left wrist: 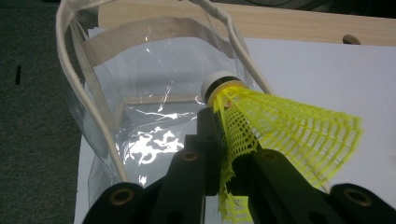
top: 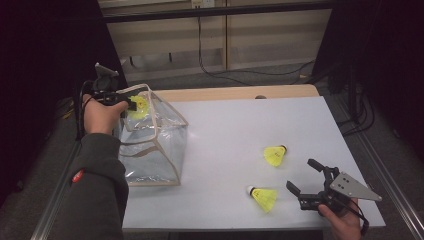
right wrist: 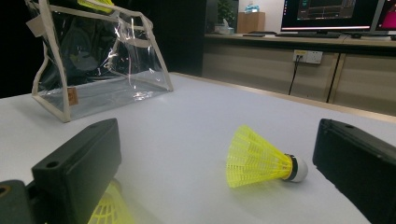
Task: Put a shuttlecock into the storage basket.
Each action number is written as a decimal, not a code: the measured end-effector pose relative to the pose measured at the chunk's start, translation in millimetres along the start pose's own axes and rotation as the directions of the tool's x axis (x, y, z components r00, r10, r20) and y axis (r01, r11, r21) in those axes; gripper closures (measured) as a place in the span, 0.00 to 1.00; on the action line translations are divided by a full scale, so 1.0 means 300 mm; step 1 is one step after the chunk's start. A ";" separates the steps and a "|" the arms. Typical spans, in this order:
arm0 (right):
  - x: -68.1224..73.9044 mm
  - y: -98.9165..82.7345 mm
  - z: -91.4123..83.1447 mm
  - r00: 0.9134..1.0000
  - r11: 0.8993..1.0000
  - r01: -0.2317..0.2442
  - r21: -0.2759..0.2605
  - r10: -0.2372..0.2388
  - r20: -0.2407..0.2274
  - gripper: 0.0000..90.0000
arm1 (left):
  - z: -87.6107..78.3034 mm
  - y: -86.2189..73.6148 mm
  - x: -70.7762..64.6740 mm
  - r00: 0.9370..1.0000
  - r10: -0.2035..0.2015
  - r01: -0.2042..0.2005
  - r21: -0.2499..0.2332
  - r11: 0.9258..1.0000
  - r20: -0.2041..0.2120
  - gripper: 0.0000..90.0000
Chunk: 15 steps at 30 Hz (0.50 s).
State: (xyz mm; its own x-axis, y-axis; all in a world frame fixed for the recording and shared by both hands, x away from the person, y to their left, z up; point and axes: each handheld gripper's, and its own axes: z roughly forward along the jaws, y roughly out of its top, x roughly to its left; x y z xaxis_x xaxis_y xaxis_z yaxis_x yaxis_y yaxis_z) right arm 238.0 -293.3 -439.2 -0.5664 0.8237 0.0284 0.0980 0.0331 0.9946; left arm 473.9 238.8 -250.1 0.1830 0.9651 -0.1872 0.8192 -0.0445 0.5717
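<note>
My left gripper point(top: 131, 104) is clamped on a yellow shuttlecock point(left wrist: 280, 126) by its mesh skirt, and I hold it over the open mouth of the clear bag point(top: 152, 150), which stands at the left end of the white bench point(top: 225, 130). In the left gripper view the white cork tip points away from me, toward the bag's inside, with the cream handle straps arching around it. My right gripper point(top: 304, 176) sits low at the bench's near right edge, jaws spread wide and holding nothing — a second shuttlecock point(top: 263, 197) lies just beside it, and a third shuttlecock point(top: 275, 155) lies a little farther up the bench.
</note>
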 end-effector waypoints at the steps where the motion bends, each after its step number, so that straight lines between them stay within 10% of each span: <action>1: 0.000 0.000 0.000 1.000 1.000 0.000 0.000 0.000 0.000 0.01 | -0.002 0.000 0.003 1.000 0.006 -0.006 0.006 1.000 0.003 0.95; 15: 0.000 0.000 0.000 1.000 1.000 0.003 -0.001 -0.003 -0.002 0.01 | -0.003 -0.003 0.012 1.000 0.016 -0.016 -0.010 1.000 -0.014 0.89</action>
State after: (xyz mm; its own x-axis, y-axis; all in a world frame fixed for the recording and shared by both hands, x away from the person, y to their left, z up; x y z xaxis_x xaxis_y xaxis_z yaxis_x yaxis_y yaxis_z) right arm 238.1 -293.3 -439.1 -0.5681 0.8225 0.0252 0.0954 0.0354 0.9948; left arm 473.2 242.5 -250.6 0.1882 0.9678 -0.1672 0.8109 -0.0571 0.5823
